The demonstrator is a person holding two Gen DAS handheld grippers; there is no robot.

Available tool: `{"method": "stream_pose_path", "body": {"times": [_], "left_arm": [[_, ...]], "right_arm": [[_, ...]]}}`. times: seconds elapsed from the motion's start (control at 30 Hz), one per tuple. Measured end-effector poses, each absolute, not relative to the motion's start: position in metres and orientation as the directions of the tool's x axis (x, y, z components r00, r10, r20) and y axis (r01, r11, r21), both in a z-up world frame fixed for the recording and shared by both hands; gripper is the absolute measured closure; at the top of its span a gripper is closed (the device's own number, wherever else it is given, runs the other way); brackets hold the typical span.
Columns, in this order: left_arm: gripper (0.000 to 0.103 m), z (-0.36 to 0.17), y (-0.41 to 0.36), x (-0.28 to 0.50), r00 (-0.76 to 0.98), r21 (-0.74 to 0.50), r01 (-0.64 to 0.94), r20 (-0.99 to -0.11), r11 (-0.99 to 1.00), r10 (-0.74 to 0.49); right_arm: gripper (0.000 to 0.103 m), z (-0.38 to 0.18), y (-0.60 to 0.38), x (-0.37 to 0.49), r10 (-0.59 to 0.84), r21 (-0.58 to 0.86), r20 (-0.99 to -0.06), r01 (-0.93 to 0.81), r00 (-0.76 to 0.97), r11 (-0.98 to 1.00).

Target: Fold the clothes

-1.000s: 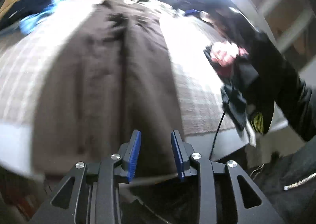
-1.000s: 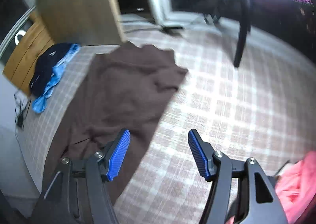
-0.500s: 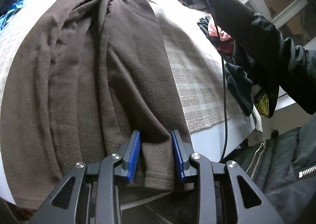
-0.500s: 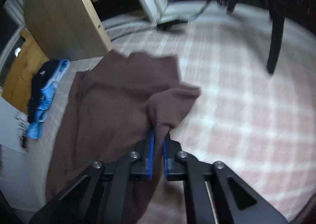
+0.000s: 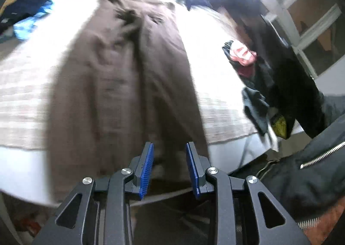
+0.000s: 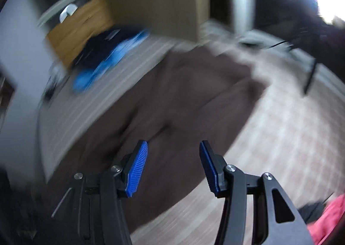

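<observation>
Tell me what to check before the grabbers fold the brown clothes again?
1. Brown garment lies stretched out on the checked bedcover: ok.
2. Right gripper has let go: ok. Its jaws have just been opening, and no cloth is pinched between them.
3. Left gripper has a firm hold on the near hem: cannot tell. The cloth is behind its parted pads, and the picture is blurred.
4. Blue clothes lie apart from the garment: ok.
5. Red and dark clothes pile lies clear of the garment's right edge: ok.
6. Pictures sharp enough to aim: not ok. Both views are smeared.
</observation>
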State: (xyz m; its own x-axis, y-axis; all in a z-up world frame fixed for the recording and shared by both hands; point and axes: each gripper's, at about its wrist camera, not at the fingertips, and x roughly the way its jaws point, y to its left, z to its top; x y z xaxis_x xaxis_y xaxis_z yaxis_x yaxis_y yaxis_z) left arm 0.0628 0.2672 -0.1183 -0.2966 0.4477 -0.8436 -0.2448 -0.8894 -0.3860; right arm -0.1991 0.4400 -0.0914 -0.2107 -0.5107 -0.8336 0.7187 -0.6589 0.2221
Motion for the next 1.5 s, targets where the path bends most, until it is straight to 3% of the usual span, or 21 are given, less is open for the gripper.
{"method": "stream_pose_path", "body": {"times": [0.23,0.47,0.63,0.87,1.03,1.27,1.33,1.5], "left_arm": [[0.074,-0.113,0.221,0.066,-0.306,-0.298,-0.212,-0.884,-0.931,0.353],[0.074,-0.14,0.276,0.054,-0.163,-0.374,-0.497,-0.846,-0.783,0.508],[0.074,-0.157,0.296,0.065,-0.095,-0.274,-0.712,-0.875,-0.647,0.475],[0.074,-0.163,0.313,0.067,-0.069,-0.193,-0.853,-0.879,-0.484,0.472],[0.094,-0.166,0.309,0.061,-0.045,-0.23,-0.848,-0.867,-0.477,0.497],[0.098,-0.148,0.28,0.064,-0.071,-0.258,-0.811,-0.848,-0.525,0.526],[0.103,-0.15,0.277,0.068,-0.063,-0.267,-0.808,-0.846,-0.525,0.529],[0.103,-0.16,0.273,0.073,-0.07,-0.259,-0.796,-0.859,-0.547,0.508]], "right_arm": [[0.054,-0.126,0.408,-0.09,-0.455,0.167,-0.882,0.819,-0.125,-0.55],[0.054,-0.12,0.454,-0.061,-0.427,0.219,-0.886,0.648,-0.181,-0.729],[0.054,-0.116,0.476,-0.005,-0.429,0.278,-0.885,0.535,-0.179,-0.798],[0.054,-0.114,0.458,0.06,-0.406,0.255,-0.886,0.494,-0.224,-0.831],[0.054,-0.118,0.442,0.066,-0.416,0.247,-0.875,0.511,-0.247,-0.823],[0.054,-0.136,0.413,0.08,-0.372,0.159,-0.898,0.613,-0.236,-0.774],[0.066,-0.147,0.409,0.08,-0.306,0.098,-0.924,0.633,-0.228,-0.768],[0.071,-0.146,0.42,0.071,-0.318,0.147,-0.931,0.616,-0.178,-0.774]]}}
